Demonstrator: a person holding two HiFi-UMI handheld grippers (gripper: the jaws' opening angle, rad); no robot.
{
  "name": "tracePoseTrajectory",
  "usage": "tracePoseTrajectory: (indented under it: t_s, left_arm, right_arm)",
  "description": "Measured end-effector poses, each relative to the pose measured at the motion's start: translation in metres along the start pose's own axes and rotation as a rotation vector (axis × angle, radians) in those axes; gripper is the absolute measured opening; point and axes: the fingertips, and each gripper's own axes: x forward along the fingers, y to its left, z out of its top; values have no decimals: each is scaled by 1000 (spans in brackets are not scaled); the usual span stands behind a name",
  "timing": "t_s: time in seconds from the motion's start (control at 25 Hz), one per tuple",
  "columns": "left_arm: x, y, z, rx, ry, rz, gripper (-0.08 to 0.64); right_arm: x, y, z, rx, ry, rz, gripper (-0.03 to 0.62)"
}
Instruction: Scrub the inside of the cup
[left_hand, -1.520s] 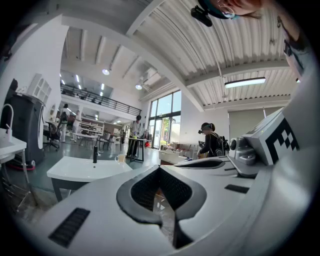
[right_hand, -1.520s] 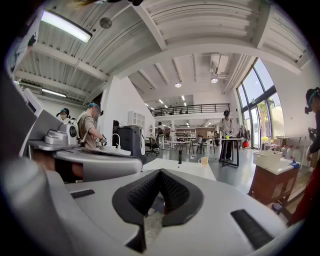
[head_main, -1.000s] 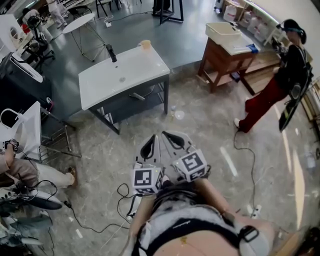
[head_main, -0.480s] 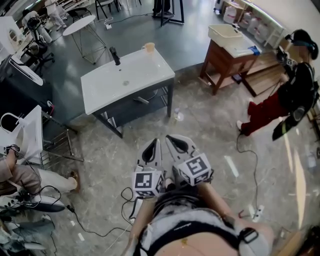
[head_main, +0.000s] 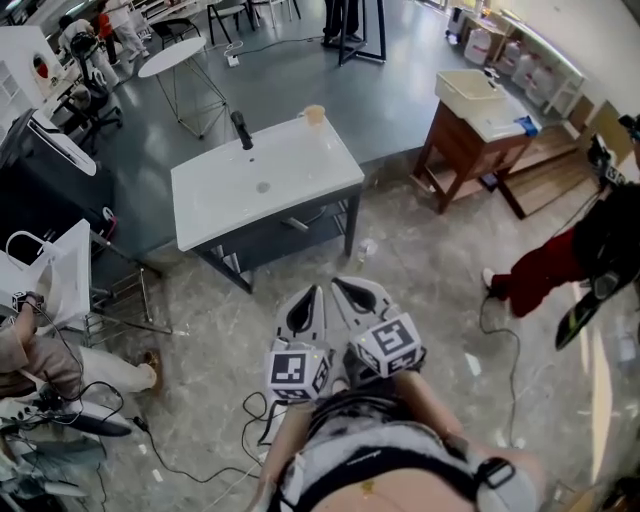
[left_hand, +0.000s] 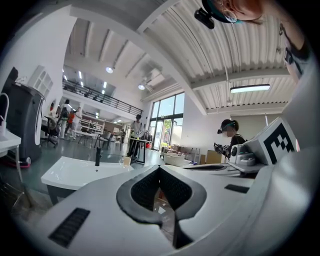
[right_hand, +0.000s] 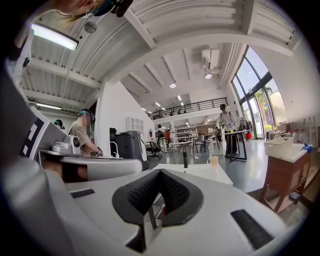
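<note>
A small tan cup (head_main: 314, 115) stands on the far right corner of a white sink table (head_main: 290, 200), near a black faucet (head_main: 242, 130). Both grippers are held close to the person's body, side by side, well short of the table and pointing toward it. My left gripper (head_main: 312, 292) is shut with nothing between its jaws. My right gripper (head_main: 342, 285) is shut and empty too. The left gripper view has the cup (left_hand: 125, 161) far ahead beyond the left gripper (left_hand: 160, 169). In the right gripper view the cup (right_hand: 214, 160) stands far beyond the right gripper (right_hand: 160, 171).
A wooden table (head_main: 450, 140) carrying a white basin stands at the right. A person in red trousers (head_main: 560, 265) is at the far right. Cables (head_main: 190, 460) trail over the floor at the lower left. A small clear object (head_main: 365, 247) lies on the floor before the sink table.
The sink table has come nearer and lower in the head view as the person walks toward it. The person in red trousers has shifted right. Both grippers stay shut.
</note>
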Motion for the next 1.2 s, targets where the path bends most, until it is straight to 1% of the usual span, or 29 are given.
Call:
tracePoseTrajectory:
  t_s: [0.24,0.36,0.48,0.6,0.8,0.96,1.2]
  left_arm:
    - [44,11,16,16,-16,37,12]
    - [65,17,18,10,-16,61,12]
    - [85,18,20,-5,-12,72,12]
    - [107,17,27,-7,-30,75,12]
    - [139,10,31,-11,-44,74,12]
    - [155,5,28,-27,-49,79,13]
    - [166,7,23,-37,-32,85,12]
  right_arm:
    - [29,-44,17,-29,-55,25,0]
    - [41,-59,22,-18,-29,42,-1]
    - [52,-74,27,-31,-23,62,0]
    - [58,-88,34,-36,-18,82,0]
    - [64,-118,40,-52,-20,89,-1]
    - [69,-141,35,-76,-54,85,0]
    - [73,-151,31,-68,-41,95,0]
